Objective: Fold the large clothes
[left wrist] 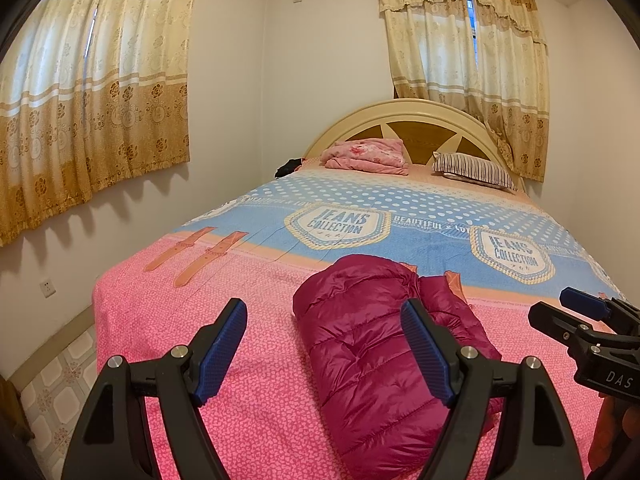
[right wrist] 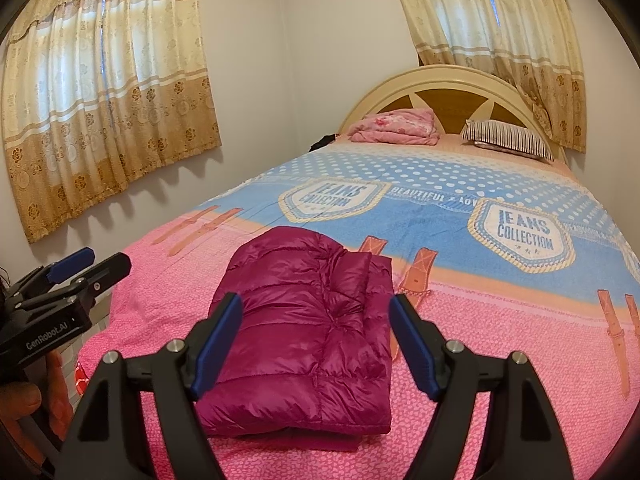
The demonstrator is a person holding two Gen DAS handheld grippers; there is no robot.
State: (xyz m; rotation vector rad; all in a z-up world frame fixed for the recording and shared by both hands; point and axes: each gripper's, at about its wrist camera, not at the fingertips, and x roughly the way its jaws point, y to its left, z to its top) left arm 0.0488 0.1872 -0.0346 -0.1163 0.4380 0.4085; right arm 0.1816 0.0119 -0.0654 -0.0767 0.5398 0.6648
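Both hand-held grippers, left (left wrist: 324,350) and right (right wrist: 316,340), hover released above the folded jacket (right wrist: 304,332) on the bed's (right wrist: 500,320) near end. Judgement: press seams flat, edges aligned.

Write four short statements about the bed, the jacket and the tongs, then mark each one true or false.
1. The magenta puffer jacket lies folded on the bedspread. True.
2. The right tongs are clamped on the jacket. False: they are open and hold nothing.
3. A striped pillow rests by the headboard. True.
4. The left tongs hold the pink bundle. False: they are open, and the bundle lies far off by the headboard.
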